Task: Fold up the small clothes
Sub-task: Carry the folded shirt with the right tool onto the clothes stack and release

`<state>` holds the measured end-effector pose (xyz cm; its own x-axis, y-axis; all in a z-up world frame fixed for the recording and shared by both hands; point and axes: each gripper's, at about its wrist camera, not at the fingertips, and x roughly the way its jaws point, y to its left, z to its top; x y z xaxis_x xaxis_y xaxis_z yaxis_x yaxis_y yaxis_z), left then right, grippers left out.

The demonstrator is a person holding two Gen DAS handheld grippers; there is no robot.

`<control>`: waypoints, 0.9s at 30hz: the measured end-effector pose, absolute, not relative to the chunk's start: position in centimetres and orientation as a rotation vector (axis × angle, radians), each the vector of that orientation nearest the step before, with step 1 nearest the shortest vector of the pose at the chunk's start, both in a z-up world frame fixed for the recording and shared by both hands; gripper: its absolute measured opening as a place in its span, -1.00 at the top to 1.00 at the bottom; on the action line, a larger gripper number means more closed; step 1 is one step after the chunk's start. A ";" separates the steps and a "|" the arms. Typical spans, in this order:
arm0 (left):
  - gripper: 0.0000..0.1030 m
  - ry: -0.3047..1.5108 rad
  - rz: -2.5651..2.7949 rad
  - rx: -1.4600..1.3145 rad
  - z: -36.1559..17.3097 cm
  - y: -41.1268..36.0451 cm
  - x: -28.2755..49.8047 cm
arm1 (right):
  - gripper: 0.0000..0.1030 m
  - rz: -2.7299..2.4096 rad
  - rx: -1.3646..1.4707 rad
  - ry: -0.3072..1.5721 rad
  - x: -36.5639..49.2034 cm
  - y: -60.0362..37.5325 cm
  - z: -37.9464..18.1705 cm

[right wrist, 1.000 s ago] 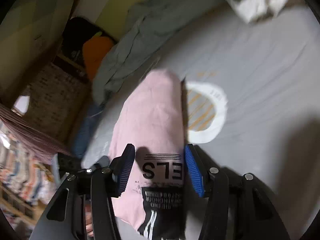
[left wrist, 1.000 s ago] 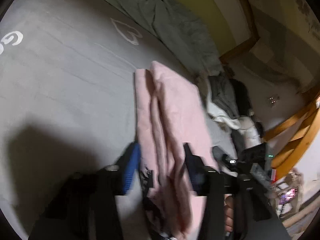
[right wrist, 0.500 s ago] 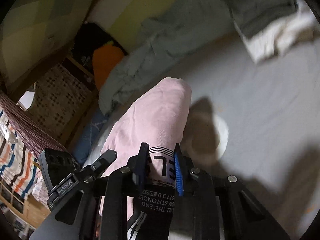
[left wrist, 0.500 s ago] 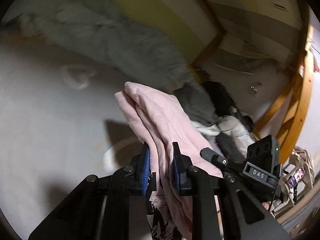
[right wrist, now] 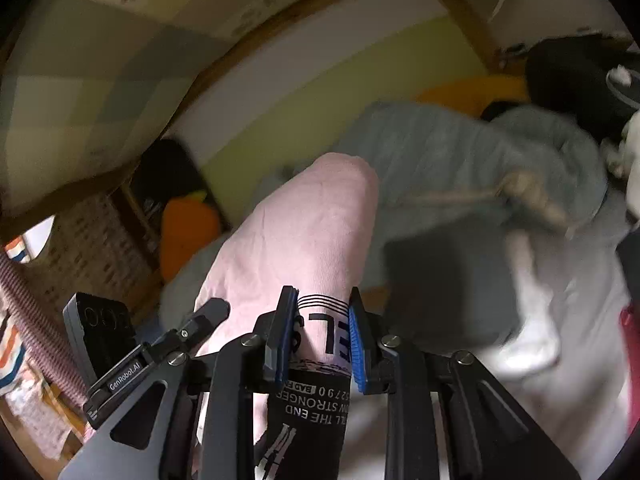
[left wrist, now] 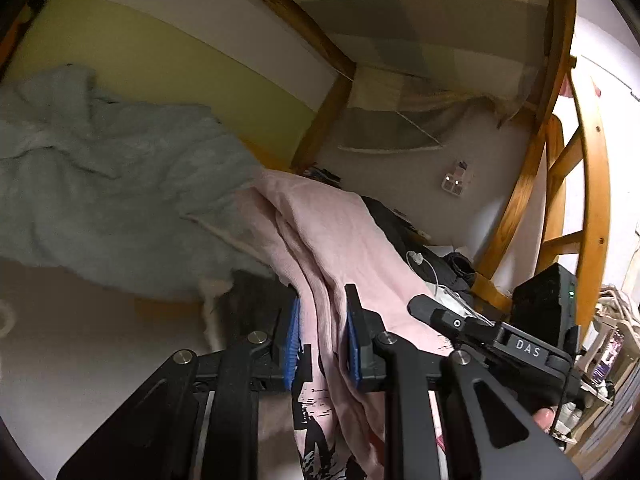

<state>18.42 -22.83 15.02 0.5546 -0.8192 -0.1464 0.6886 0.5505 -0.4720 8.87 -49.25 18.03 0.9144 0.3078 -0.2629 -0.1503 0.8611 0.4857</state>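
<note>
A folded pink garment [left wrist: 340, 236] with a black printed patch is held up off the bed between both grippers. My left gripper [left wrist: 322, 340] is shut on one end of its layered folds. My right gripper [right wrist: 320, 340] is shut on the other end, on the printed patch, and the pink garment [right wrist: 304, 232] rises ahead of it. Each gripper shows in the other's view, the right one to the right in the left wrist view [left wrist: 500, 344], the left one to the left in the right wrist view [right wrist: 160, 348].
A crumpled grey-blue blanket [left wrist: 100, 200] lies along the yellow wall; it also shows in the right wrist view [right wrist: 460, 152]. The pale bed sheet [left wrist: 80, 360] lies below. Dark clothes [left wrist: 404, 232] are piled behind. A wooden ladder frame [left wrist: 560, 200] stands right. An orange cushion [right wrist: 188, 232] sits left.
Both grippers closed on the pink garment and lifted it off the bed. The views have tilted up toward the wall and blanket.
</note>
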 end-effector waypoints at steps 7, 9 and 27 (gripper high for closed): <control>0.63 0.412 -0.938 -0.314 13.4 -28.6 23.8 | 0.52 0.178 0.497 0.379 14.9 -56.1 16.2; 0.63 0.440 -0.931 -0.301 12.4 -29.8 25.1 | 0.52 0.160 0.509 0.397 16.1 -57.0 15.2; -0.54 0.338 -0.755 -0.074 9.8 -31.2 23.5 | -0.24 0.004 0.364 0.392 16.0 -56.1 12.3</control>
